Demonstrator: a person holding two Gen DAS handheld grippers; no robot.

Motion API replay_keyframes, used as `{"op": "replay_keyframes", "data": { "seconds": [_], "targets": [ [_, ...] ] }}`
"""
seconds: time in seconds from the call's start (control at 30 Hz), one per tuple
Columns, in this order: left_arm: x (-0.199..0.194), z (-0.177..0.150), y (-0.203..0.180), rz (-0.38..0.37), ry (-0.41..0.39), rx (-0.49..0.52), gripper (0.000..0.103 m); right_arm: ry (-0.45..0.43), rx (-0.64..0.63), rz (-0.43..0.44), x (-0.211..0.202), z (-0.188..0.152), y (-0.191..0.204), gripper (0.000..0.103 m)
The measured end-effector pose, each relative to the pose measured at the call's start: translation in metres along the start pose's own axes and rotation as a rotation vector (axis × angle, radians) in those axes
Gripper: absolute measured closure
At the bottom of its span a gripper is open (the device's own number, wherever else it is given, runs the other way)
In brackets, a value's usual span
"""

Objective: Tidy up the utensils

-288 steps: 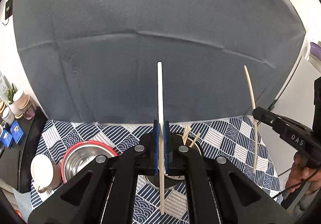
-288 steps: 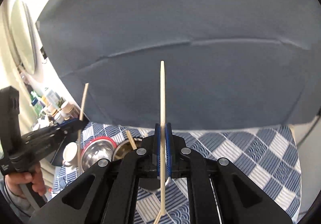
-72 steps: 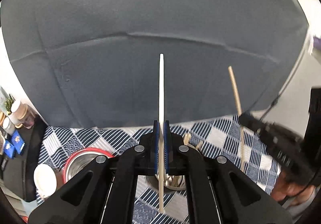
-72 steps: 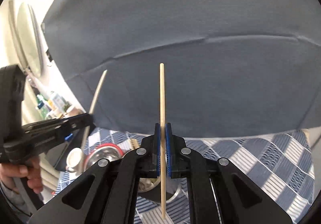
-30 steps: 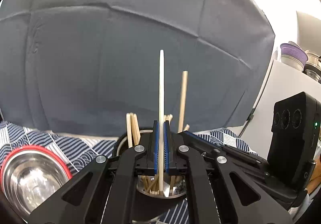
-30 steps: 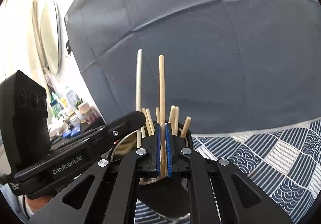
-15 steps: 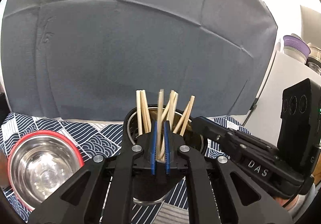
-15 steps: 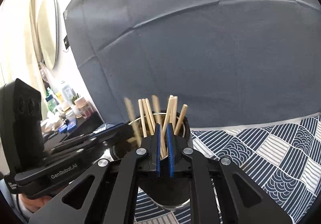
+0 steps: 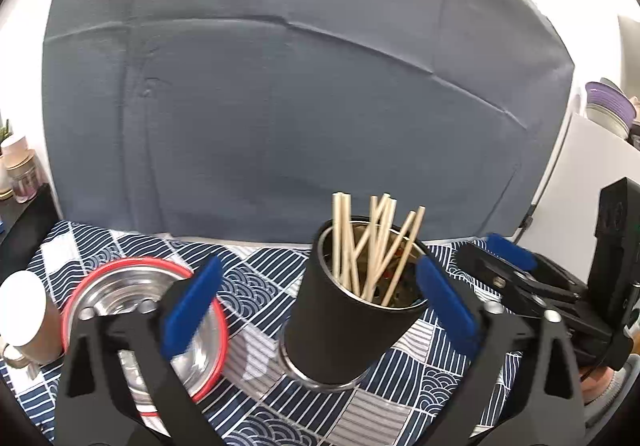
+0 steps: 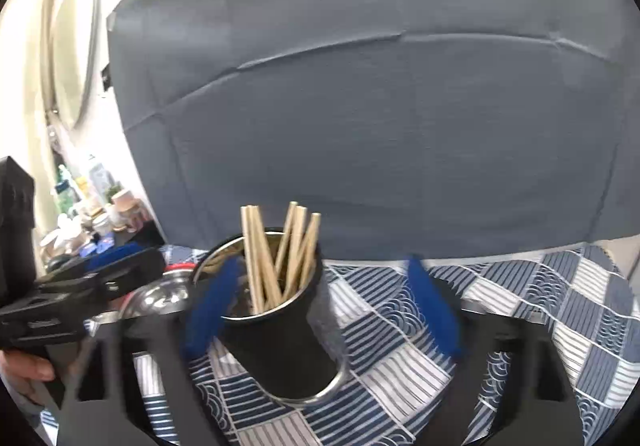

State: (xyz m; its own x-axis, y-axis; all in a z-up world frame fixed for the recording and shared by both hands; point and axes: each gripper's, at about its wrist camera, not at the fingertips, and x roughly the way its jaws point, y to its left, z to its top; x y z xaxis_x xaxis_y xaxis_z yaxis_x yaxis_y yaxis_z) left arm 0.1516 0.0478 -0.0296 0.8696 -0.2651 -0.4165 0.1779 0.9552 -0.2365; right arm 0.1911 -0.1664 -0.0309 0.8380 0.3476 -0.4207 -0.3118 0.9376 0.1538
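Note:
A black cup with a steel rim stands on the blue patterned cloth and holds several wooden chopsticks. My left gripper is open, its blue pads either side of the cup, empty. In the right wrist view the same cup with its chopsticks stands between the open blue pads of my right gripper, which is also empty. The right gripper also shows in the left wrist view, and the left gripper in the right wrist view.
A steel bowl with a red rim sits left of the cup. A white-lidded cup stands at the far left. A grey backdrop hangs behind the table. Jars and bottles crowd a shelf on the left.
Both grippers have opened wide and let go of their chopsticks, which now stand in the cup with the others. Both grippers have drawn back slightly from the cup.

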Motion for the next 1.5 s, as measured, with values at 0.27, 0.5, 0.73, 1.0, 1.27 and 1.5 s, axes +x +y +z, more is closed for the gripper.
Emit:
{"op": "replay_keyframes", "data": {
  "seconds": [0.27, 0.5, 0.73, 1.0, 1.27, 1.5],
  "targets": [
    [-0.02, 0.007, 0.006, 0.109, 0.072, 0.012, 0.006, 0.075, 0.026, -0.088, -0.016, 0.012, -0.003, 0.009],
    [-0.054, 0.01, -0.006, 0.152, 0.086, -0.036, 0.006, 0.096, 0.024, -0.147, -0.053, 0.018, 0.007, 0.008],
    [-0.092, -0.006, -0.026, 0.182, 0.093, -0.004, 0.006, 0.131, -0.007, -0.158, -0.098, 0.006, 0.022, 0.008],
    [-0.127, -0.031, -0.038, 0.194, 0.135, -0.001, 0.006, 0.171, 0.02, -0.161, -0.143, -0.017, 0.027, 0.008],
    [-0.145, -0.058, -0.045, 0.197, 0.189, -0.006, 0.006, 0.226, 0.014, -0.159, -0.165, -0.042, 0.031, 0.008],
    [-0.155, -0.069, -0.049, 0.218, 0.218, -0.019, 0.006, 0.231, 0.003, -0.183, -0.175, -0.053, 0.038, 0.008]
  ]
}}
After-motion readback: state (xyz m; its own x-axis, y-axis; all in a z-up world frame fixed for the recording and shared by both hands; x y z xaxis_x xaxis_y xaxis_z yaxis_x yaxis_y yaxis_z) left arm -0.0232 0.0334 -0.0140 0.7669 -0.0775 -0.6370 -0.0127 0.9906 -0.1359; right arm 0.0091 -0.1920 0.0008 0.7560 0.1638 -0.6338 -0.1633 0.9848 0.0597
